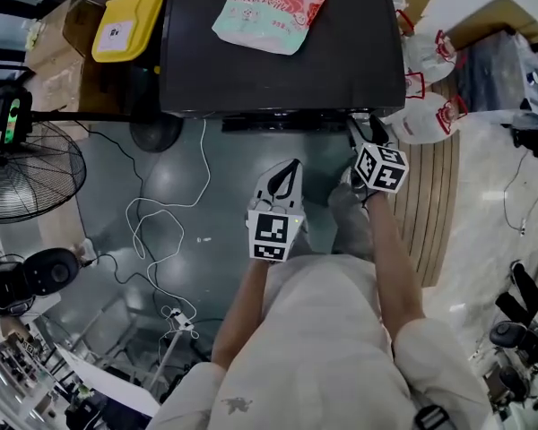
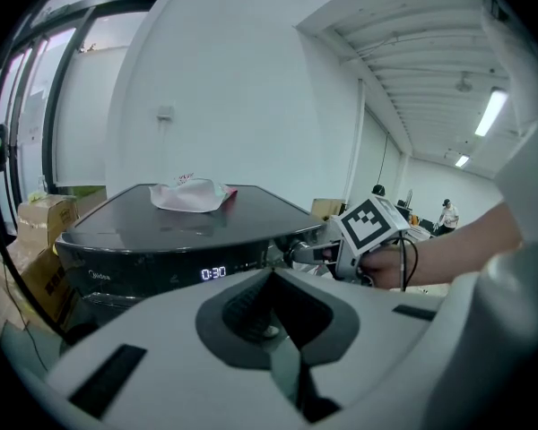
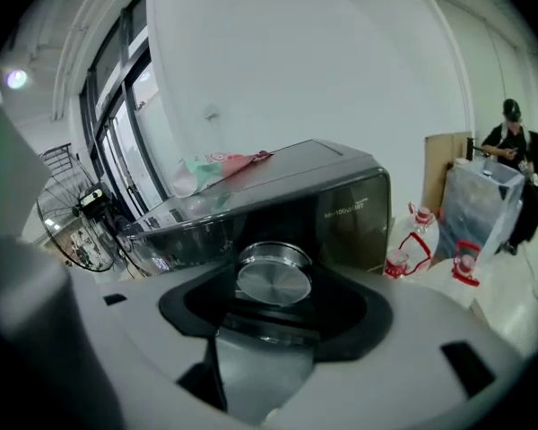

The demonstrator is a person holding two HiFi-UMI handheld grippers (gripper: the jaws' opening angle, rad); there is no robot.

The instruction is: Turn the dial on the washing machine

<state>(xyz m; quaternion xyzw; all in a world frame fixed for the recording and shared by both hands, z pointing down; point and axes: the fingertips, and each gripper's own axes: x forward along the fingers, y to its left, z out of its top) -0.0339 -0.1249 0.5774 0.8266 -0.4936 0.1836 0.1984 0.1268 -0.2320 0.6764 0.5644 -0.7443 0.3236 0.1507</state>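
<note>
The dark washing machine [image 1: 278, 70] stands ahead of me, with a pink and green detergent bag [image 1: 271, 7] on its lid. My right gripper [image 1: 366, 137] reaches to the right end of the front panel. In the right gripper view the round silver dial [image 3: 273, 280] sits between its wide-set jaws, which close against its sides. From the left gripper view the right gripper [image 2: 309, 253] is at the panel, right of the lit display [image 2: 213, 273]. My left gripper [image 1: 291, 170] hangs back from the machine, shut and holding nothing.
A white cable [image 1: 161, 231] loops over the floor on the left. A fan [image 1: 22, 182] and a yellow bin [image 1: 125, 25] stand further left. Bottles with red handles [image 1: 426, 119] stand right of the machine. A person [image 3: 511, 150] is at the far right.
</note>
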